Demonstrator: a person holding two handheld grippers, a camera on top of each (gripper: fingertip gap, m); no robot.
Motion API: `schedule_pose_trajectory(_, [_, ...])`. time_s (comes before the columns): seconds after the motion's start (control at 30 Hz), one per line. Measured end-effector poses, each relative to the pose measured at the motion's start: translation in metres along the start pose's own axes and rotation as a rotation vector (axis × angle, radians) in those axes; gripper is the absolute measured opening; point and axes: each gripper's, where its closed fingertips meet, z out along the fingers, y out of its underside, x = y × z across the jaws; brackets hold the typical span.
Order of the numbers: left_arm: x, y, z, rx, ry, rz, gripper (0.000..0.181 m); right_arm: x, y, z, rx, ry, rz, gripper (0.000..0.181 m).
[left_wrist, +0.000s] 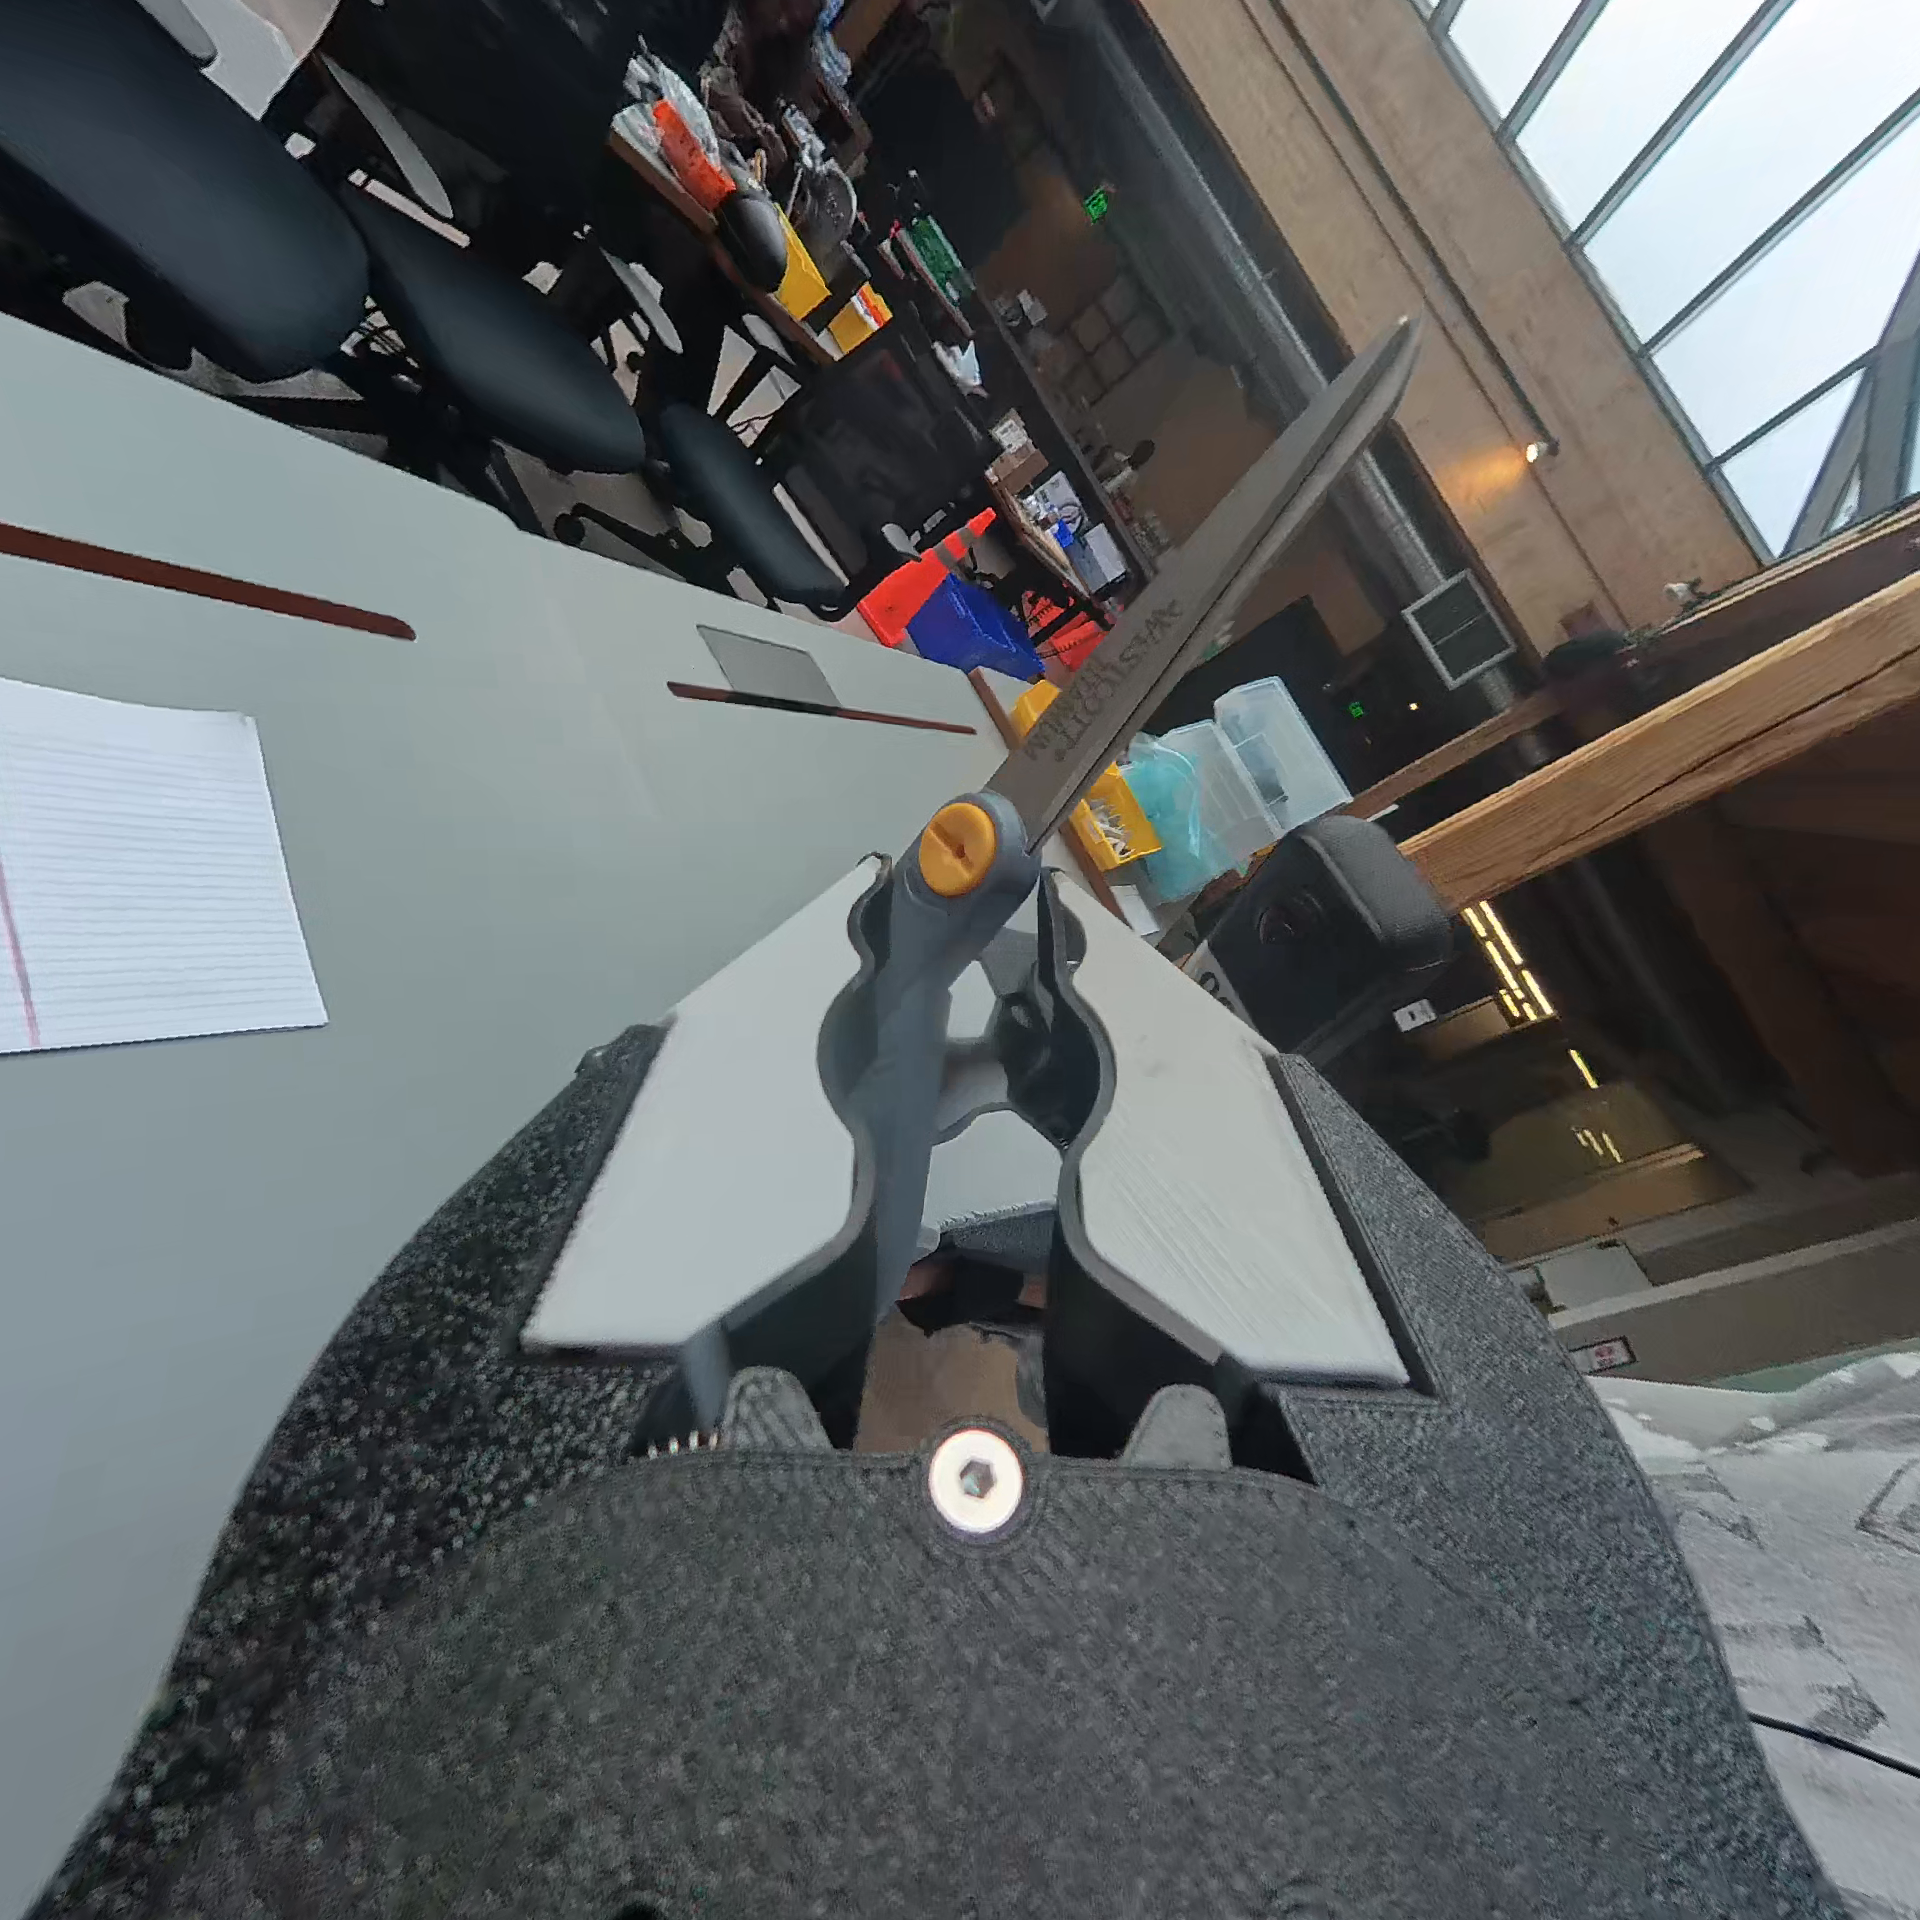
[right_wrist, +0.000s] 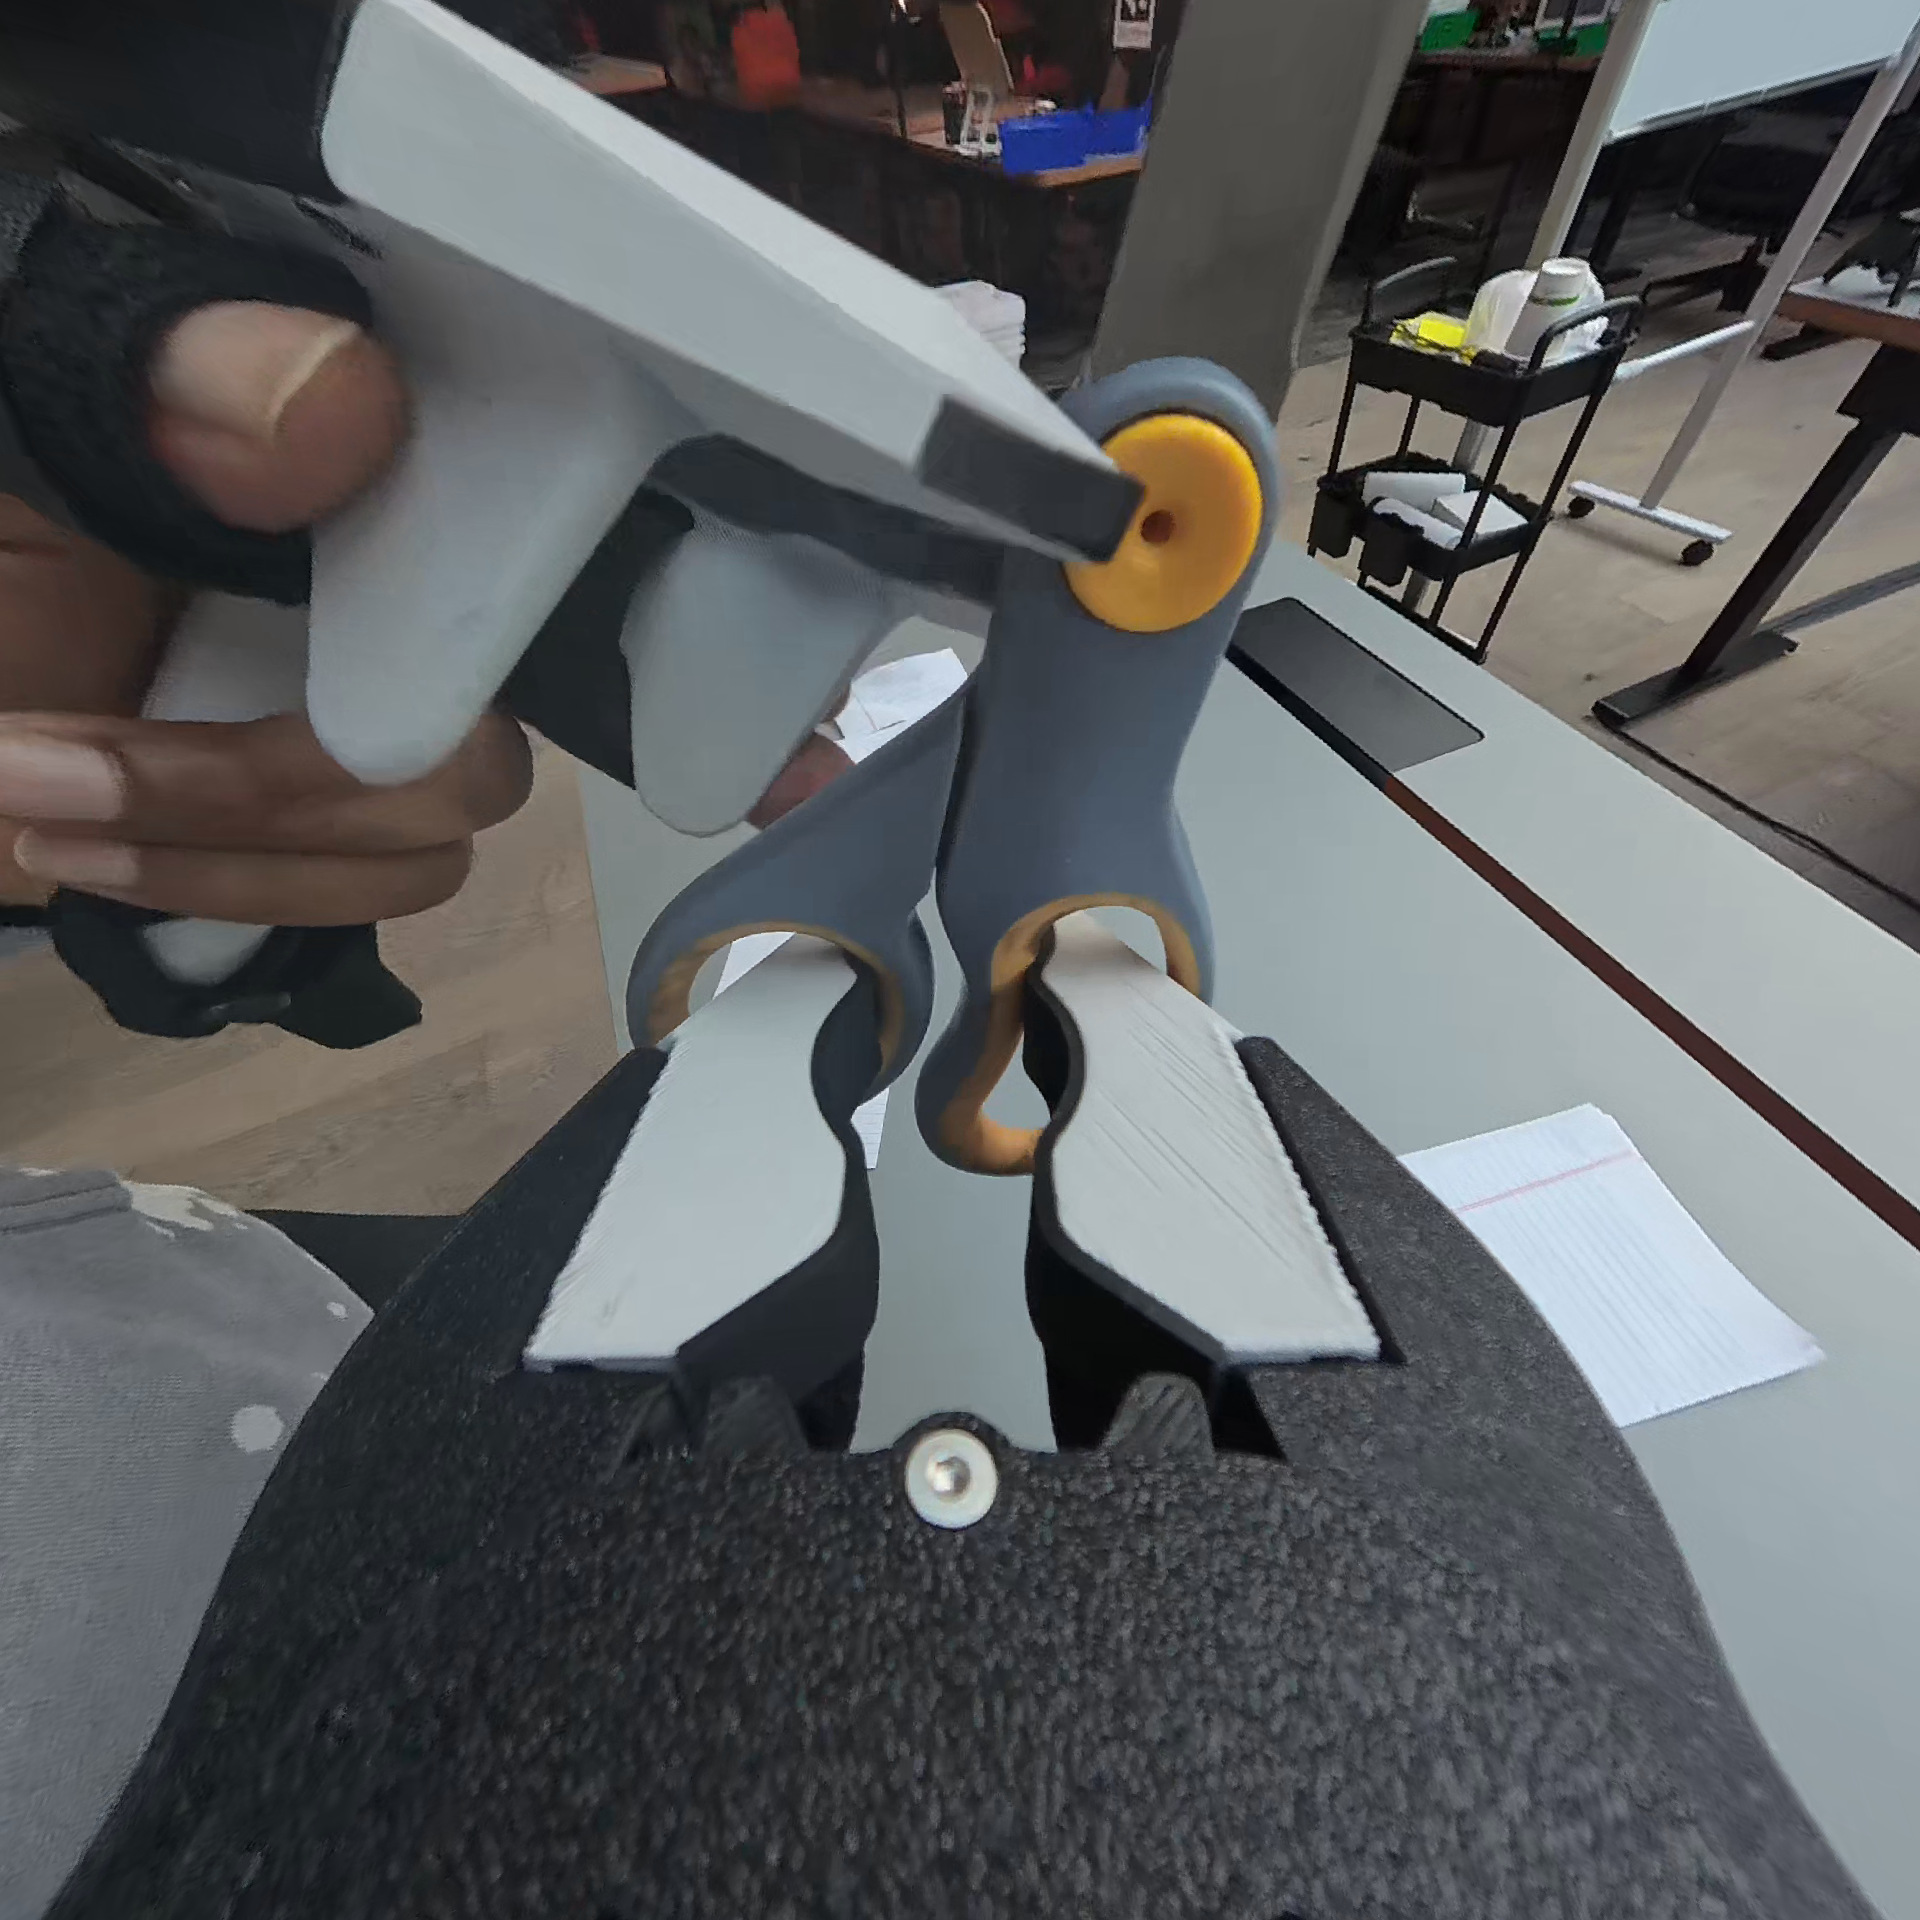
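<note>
Left wrist view shows the left gripper (left_wrist: 961, 925) squeezing the scissors (left_wrist: 961, 847) near the orange screw, blades up in the air. The right gripper (right_wrist: 966, 997) has one finger in each handle ring, spread apart. Lined paper (right_wrist: 1600, 1257) lies on the counter (right_wrist: 1455, 935).

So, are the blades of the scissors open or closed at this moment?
Closed: in the left wrist view the scissors show one narrow dark strip from the orange pivot to the tip, with no gap.
</note>
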Motion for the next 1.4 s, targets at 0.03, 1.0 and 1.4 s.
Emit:
schedule_pose_trajectory(0.03, [0.006,-0.005,-0.003,0.023,0.028,-0.004,0.029,0.001,-0.003,-0.003,0.011,-0.001,-0.003,0.02])
schedule_pose_trajectory(1.0, [-0.419,0.137,-0.256,-0.581,-0.854,0.208,0.062,0.011,0.013,-0.003,-0.083,-0.053,0.049,0.021])
schedule_pose_trajectory(1.4, [-0.42,0.146,-0.255,-0.647,-0.866,0.28,0.0,0.005,0.016,0.021,-0.058,-0.035,0.098,0.021])
